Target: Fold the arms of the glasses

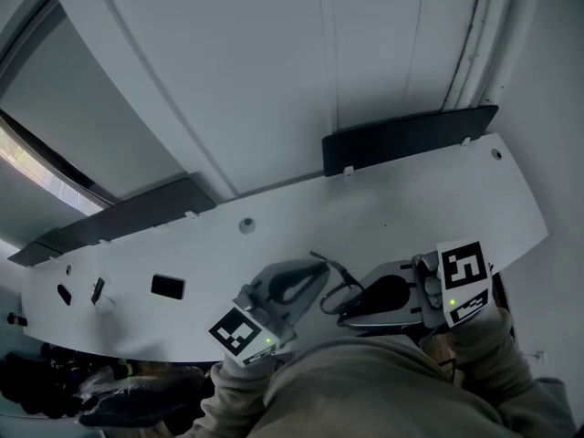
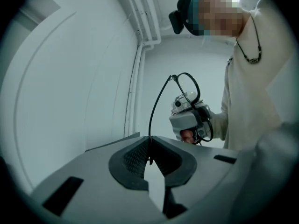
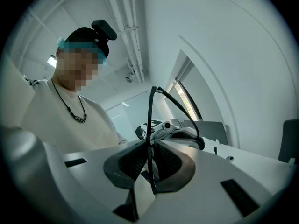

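Thin black glasses [image 1: 334,286] hang in the air between my two grippers, above the white table's near edge. My left gripper [image 1: 317,275] is shut on the tip of one arm of the glasses [image 2: 156,107], which rises from the jaws and curves over to the round lens rim [image 2: 189,89]. My right gripper [image 1: 349,311] is shut on the front frame, whose thin rim [image 3: 150,120] runs upright through its jaws. In the left gripper view the left gripper [image 2: 149,149] faces the right gripper [image 2: 189,120]. Opposite, the right gripper [image 3: 151,157] faces the left gripper [image 3: 161,127].
The white table [image 1: 411,199] has two dark panels along its far edge [image 1: 406,140] [image 1: 128,213]. A small black block [image 1: 168,286] and a smaller dark piece [image 1: 97,290] lie at the left. The person's sleeves and torso fill the near side.
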